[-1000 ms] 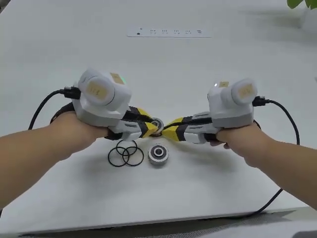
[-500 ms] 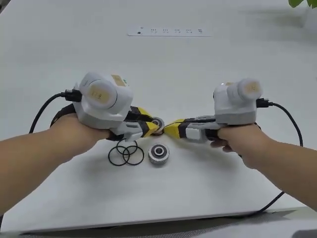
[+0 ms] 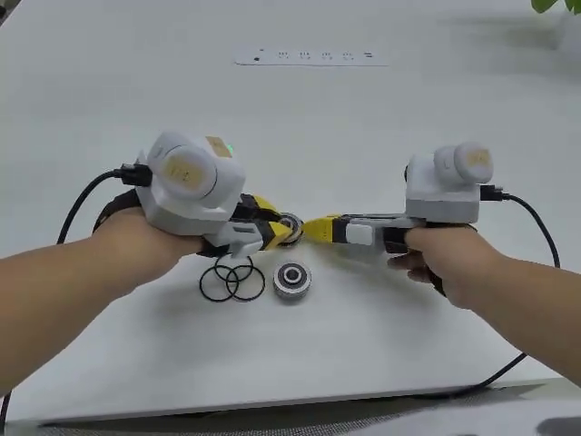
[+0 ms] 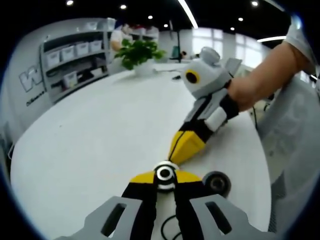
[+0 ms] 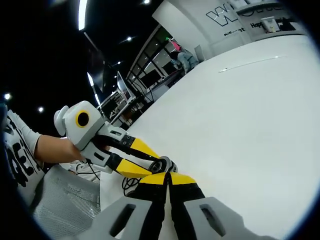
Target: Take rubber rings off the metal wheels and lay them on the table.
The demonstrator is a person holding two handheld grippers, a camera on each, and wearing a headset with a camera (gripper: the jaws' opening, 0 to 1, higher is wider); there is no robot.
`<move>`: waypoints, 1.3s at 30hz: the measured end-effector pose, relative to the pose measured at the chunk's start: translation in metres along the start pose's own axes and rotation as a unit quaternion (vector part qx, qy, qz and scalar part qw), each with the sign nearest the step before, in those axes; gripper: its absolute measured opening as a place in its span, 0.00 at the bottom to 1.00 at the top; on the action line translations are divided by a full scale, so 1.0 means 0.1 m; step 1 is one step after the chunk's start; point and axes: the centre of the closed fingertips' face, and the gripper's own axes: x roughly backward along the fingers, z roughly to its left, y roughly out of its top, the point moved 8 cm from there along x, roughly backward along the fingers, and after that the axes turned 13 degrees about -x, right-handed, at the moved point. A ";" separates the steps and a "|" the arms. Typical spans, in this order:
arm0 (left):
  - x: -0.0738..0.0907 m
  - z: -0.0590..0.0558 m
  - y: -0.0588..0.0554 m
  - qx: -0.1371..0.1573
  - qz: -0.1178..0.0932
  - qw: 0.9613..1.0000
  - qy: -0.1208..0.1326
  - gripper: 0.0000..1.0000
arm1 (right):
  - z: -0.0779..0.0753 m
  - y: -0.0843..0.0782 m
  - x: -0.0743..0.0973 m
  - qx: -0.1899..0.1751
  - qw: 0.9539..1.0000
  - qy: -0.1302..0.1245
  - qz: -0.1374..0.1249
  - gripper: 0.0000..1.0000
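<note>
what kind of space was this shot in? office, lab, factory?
Probably an open-plan office or lab, not a factory floor: big white table with a power strip, shelving with storage bins, a potted plant, recessed ceiling lights.

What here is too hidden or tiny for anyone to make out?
Head view: whether the right gripper pinches anything; too small.
Left gripper view: rim of the held wheel, covered where the left gripper clamps it.
Head view: markings on the power strip; too small.
</note>
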 end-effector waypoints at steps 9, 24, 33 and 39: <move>0.00 0.00 0.01 -0.001 0.004 1.000 -0.001 0.12 | 0.00 0.01 0.01 -0.003 1.000 0.003 -0.006 0.00; 0.00 0.00 0.00 -0.002 0.008 1.000 0.004 0.12 | 0.03 0.04 0.01 0.007 1.000 0.004 -0.004 0.00; -0.01 -0.01 0.00 0.000 0.012 1.000 0.012 0.12 | 0.07 0.05 0.00 0.019 1.000 0.000 0.001 0.00; -0.01 -0.01 0.00 -0.001 0.013 1.000 0.014 0.12 | 0.08 0.05 -0.01 0.029 1.000 0.002 0.003 0.00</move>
